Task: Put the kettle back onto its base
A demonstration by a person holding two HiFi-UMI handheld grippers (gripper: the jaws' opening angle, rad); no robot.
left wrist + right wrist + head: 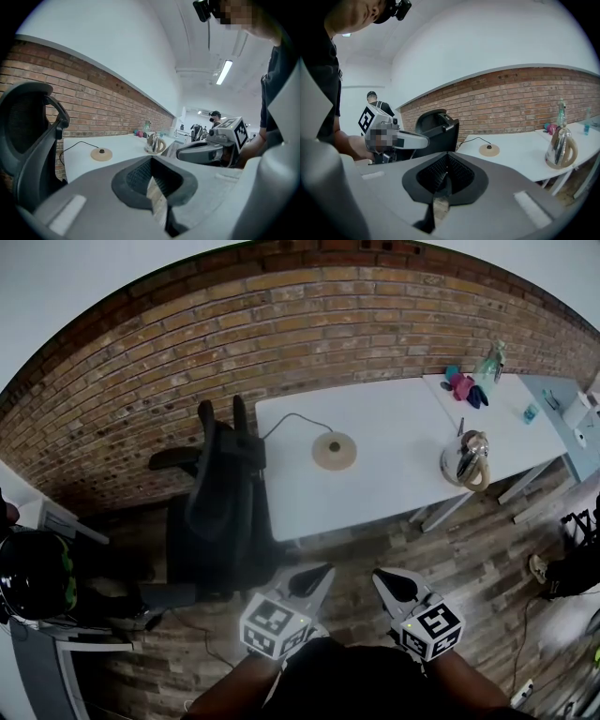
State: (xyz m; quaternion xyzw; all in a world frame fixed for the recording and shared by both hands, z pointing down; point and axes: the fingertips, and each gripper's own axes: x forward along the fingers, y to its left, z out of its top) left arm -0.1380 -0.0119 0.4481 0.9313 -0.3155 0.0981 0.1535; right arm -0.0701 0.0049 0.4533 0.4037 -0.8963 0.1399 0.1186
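A shiny metal kettle (pixel 468 461) with a tan handle stands near the right front edge of the white table (pixel 394 488). Its round tan base (pixel 334 450), with a black cord, lies well to the kettle's left, apart from it. Both grippers are held low in front of the table, far from both objects. My left gripper (pixel 317 575) and right gripper (pixel 382 578) have their jaws together with nothing in them. The kettle (pixel 154 143) and base (pixel 101 153) appear in the left gripper view. The right gripper view also has the kettle (pixel 560 147) and base (pixel 489 150).
A black office chair (pixel 220 512) stands at the table's left end, between me and the base. Pink and blue items (pixel 464 387) and a bottle (pixel 489 362) sit at the table's far right. A brick wall (pixel 187 362) runs behind. A black helmet (pixel 33 573) lies at left.
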